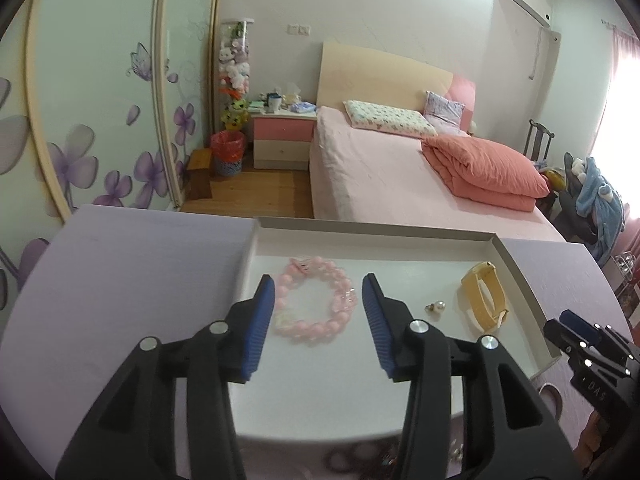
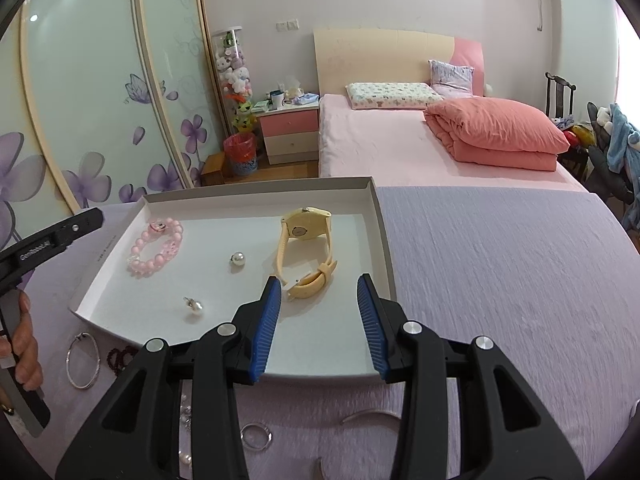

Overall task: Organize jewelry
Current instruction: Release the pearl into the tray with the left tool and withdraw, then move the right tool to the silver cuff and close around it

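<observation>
Jewelry still outside the tray [image 2: 382, 216] lies nearest the cameras on the lilac cloth [image 2: 500, 280]: a thin silver bangle [image 2: 83, 361] just off the tray's near left corner, dark red beads [image 2: 120, 356] beside it, and a small silver ring [image 2: 256, 435] closer in, partly behind the right gripper's arm.

Over the tray's near edge, the right gripper [image 2: 318, 312] hangs with its blue pads apart and nothing between them. The left gripper [image 1: 319, 312] is likewise spread, gripping nothing; the pink bracelet shows in the gap between its pads but lies flat on the tray floor, untouched. A hand [image 2: 22, 344] grips that tool's handle at the tray's left side.

Inside the shallow white tray, a pearl earring [image 2: 195, 307] sits near the front edge, its post pointing toward the tray's far left. A second pearl earring [image 2: 237, 259] lies nearer the tray's middle. The yellow watch [image 2: 306, 250] occupies the tray's right half, strap looped and buckled, its long axis running from the near edge toward the far wall, with the round case at the far end, tipped up on edge. The pink bracelet [image 2: 157, 247], a ring of glossy pale beads, rests flat in the tray's left half.
</observation>
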### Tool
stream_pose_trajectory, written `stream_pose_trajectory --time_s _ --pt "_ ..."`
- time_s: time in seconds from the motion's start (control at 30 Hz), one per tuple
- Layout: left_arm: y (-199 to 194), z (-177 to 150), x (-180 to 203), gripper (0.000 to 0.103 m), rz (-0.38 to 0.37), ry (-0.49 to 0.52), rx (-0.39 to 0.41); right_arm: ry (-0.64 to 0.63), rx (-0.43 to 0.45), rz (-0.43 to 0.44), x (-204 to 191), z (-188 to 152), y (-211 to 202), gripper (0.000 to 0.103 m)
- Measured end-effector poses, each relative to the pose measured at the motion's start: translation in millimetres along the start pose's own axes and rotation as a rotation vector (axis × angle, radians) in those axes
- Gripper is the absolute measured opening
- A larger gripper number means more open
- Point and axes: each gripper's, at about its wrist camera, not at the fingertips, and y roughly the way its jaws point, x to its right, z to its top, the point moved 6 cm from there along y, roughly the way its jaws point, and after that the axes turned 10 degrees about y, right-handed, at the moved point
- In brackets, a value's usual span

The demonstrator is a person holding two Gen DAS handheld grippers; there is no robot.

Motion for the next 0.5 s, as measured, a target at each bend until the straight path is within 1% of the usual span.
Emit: stream_pose_trajectory --time_s 0.1,0.2,0.3,0.37,0.4,0.5 --pt "-21 -6 -9 0.051 0.015 -0.001 0.016 -0.003 0.007 0.010 -1 -4 -11 0.042" --pt "-42 -15 -18 0.055 0.025 -0.004 0.027 0.000 0.017 0.015 -1 -8 -23 0.045" --pt "-65 -27 -29 0.062 0.034 -0.011 0.040 0.007 0.024 0.017 2 -14 -36 0.047" --pt "-77 -35 -33 0.071 0.039 -0.010 0.047 0.011 0.027 0.017 5 -18 -44 0.052" --pt "-83 -39 -35 0.073 0.040 -0.010 0.050 0.010 0.029 0.016 6 -21 -48 0.055" --pt "-99 -54 -39 0.079 0.040 -0.003 0.054 0.006 0.029 0.008 11 -29 -58 0.058"
